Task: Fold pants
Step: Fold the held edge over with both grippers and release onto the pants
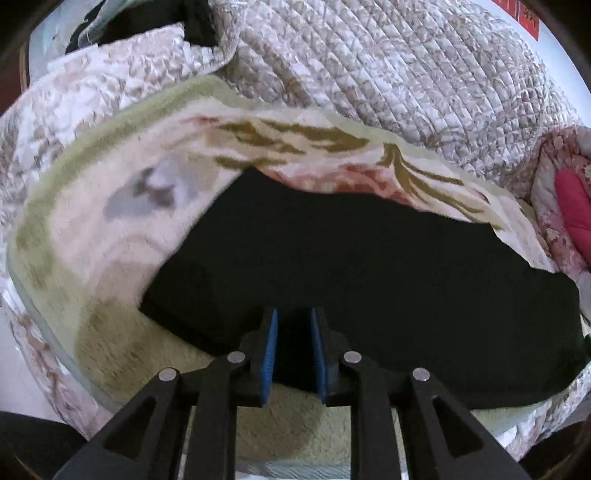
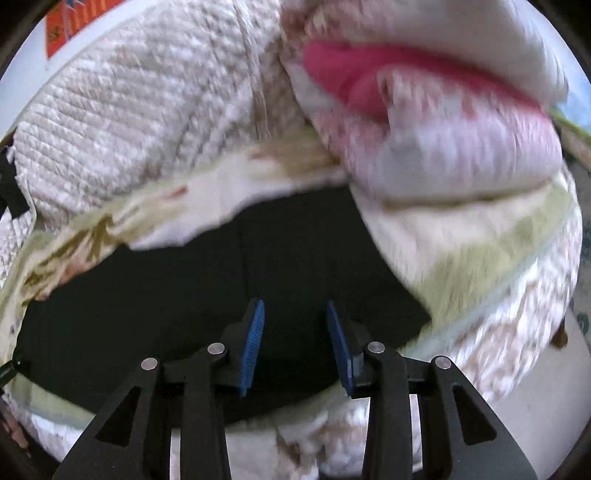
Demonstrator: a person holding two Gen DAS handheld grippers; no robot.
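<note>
The black pants (image 1: pixel 351 266) lie folded flat on a floral fleece blanket (image 1: pixel 110 236). My left gripper (image 1: pixel 293 317) is open with a narrow gap between its blue pads (image 1: pixel 267 354), hovering over the near edge of the pants with nothing between the pads. In the right wrist view the same black pants (image 2: pixel 184 295) lie under my right gripper (image 2: pixel 295 308), which is open wider, its blue pads (image 2: pixel 338 347) over the near right part of the cloth and holding nothing.
A quilted beige bedspread (image 1: pixel 388 66) is bunched behind the pants and also shows in the right wrist view (image 2: pixel 129 122). A pink-and-white pillow or quilt (image 2: pixel 424 122) lies at the right. Dark clothes (image 1: pixel 195 22) sit at the far left back.
</note>
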